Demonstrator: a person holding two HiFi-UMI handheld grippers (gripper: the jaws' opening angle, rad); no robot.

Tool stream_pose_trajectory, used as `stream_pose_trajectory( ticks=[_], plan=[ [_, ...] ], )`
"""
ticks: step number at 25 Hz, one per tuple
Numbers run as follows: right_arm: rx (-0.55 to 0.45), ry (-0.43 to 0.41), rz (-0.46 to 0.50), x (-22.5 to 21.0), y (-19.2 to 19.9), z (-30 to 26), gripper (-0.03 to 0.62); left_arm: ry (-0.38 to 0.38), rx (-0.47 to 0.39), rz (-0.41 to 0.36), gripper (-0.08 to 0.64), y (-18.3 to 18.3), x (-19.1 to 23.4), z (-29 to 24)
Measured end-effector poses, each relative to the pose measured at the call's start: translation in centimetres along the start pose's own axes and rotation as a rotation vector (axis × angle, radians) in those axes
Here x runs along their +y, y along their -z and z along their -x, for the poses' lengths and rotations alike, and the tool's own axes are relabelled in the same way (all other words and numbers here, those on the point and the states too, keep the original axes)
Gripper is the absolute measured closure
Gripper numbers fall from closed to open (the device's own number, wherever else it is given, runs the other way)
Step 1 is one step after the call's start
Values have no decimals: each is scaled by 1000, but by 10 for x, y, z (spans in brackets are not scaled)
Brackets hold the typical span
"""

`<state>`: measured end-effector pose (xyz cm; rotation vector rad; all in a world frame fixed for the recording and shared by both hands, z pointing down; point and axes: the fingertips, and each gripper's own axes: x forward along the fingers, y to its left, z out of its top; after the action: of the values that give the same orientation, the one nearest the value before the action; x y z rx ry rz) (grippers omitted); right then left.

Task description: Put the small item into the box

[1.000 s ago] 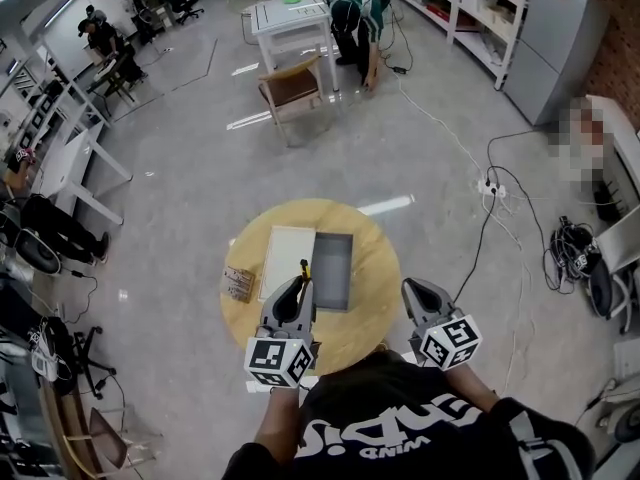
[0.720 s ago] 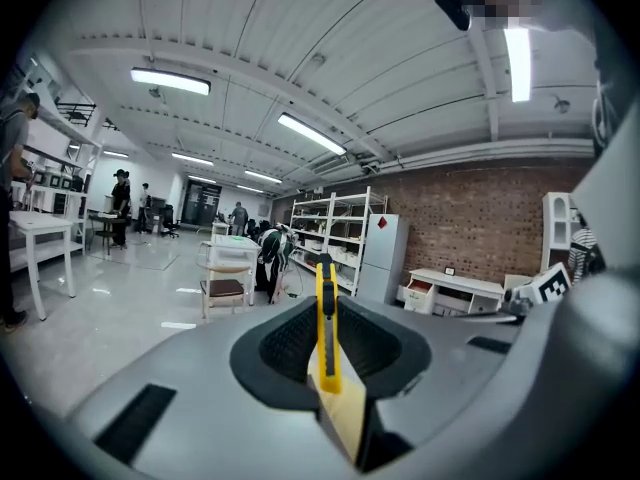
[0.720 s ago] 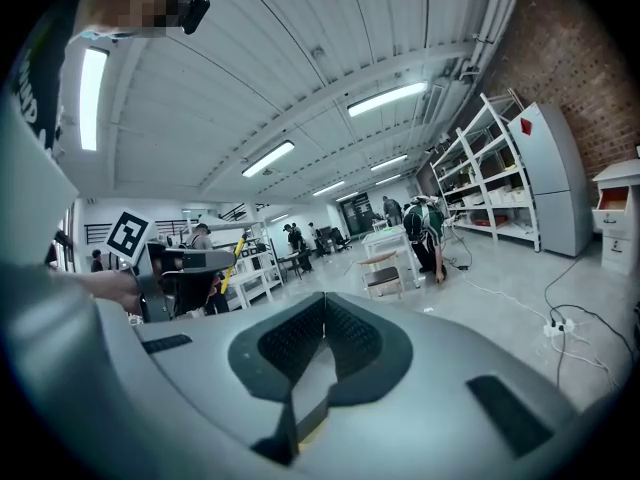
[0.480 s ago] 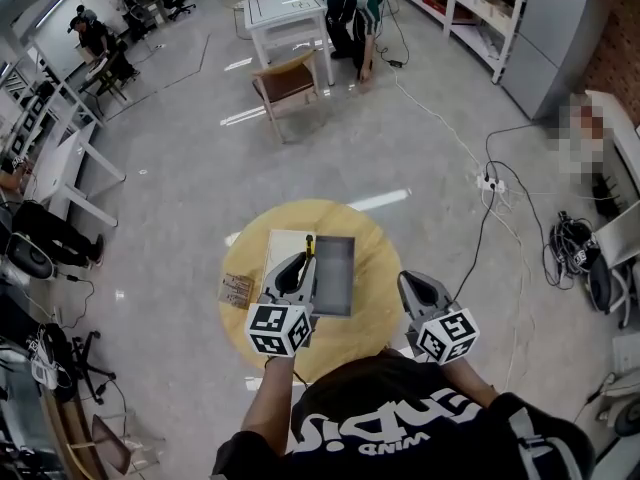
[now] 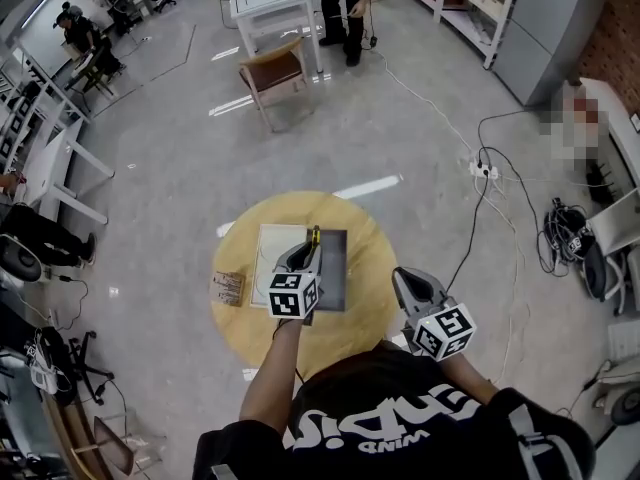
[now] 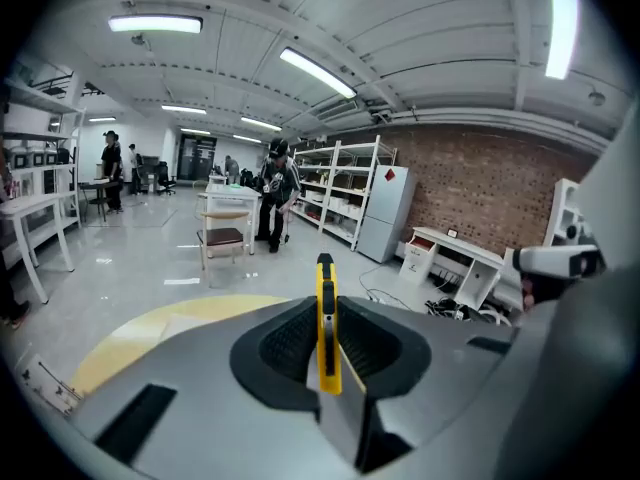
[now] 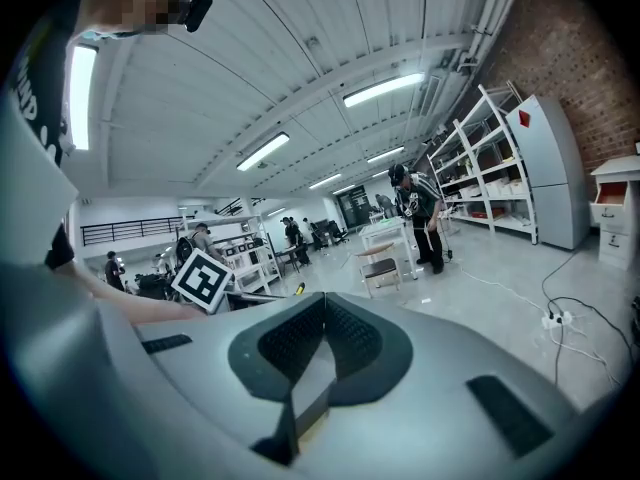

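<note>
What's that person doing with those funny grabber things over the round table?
A person holds a two-jaw gripper in each hand above a round wooden table. The left gripper is clamped on a slim yellow and black tool and hovers where an open grey box sits beside a flat white board. The right gripper is shut with nothing in it, off to the side. The tool is not in the box yet.

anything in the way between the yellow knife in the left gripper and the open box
Nothing visible does. The left gripper holds the yellow utility knife over the left edge of the open grey box; the white lid lies beside the box, and the right gripper is off to its right.
</note>
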<state>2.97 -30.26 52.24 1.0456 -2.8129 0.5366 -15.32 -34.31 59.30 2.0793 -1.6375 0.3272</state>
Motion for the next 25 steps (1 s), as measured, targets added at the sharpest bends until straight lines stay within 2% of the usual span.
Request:
stream_pose_trajectory(
  ticks=[11, 17, 25],
  plan=[
    [6, 20, 0, -5, 4, 5, 589, -8, 266, 51, 492, 96, 10, -62],
    [11, 35, 4, -8, 3, 10, 589, -8, 368, 98, 492, 117, 2, -80],
    [15, 57, 5, -13, 3, 16, 589, -53, 480, 104, 492, 154, 8, -84]
  ],
)
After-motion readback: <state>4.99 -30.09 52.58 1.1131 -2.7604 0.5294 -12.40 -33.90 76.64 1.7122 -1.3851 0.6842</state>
